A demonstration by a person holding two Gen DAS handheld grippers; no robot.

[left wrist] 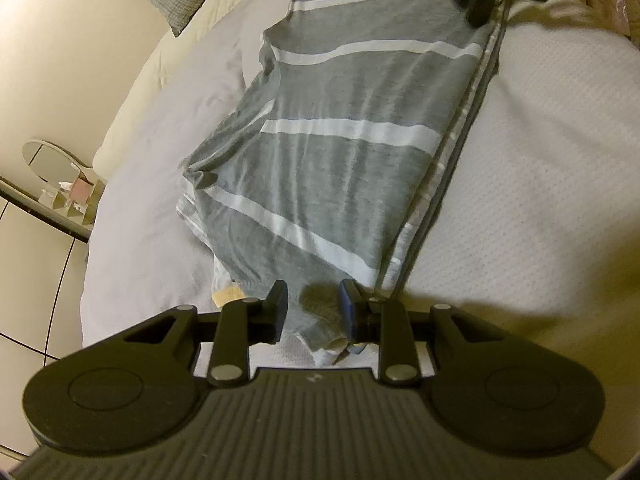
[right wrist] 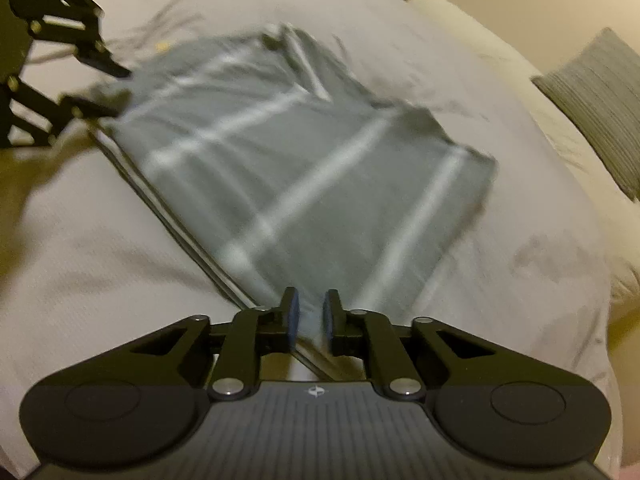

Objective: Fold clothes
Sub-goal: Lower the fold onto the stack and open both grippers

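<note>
The striped shirt (left wrist: 340,128) lies on the bed (left wrist: 520,160), doubled lengthwise. Left tongs (left wrist: 313,312) and right tongs (right wrist: 310,316) sit spread over opposite ends of its folded edge, probably to keep it aligned; the right view is blurred.

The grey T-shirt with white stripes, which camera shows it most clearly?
The left wrist view. The grey T-shirt with white stripes is sharp there, its stripes and folded edge distinct against the white bedcover. The right wrist view shows the whole shirt too, but smeared by motion blur.
</note>
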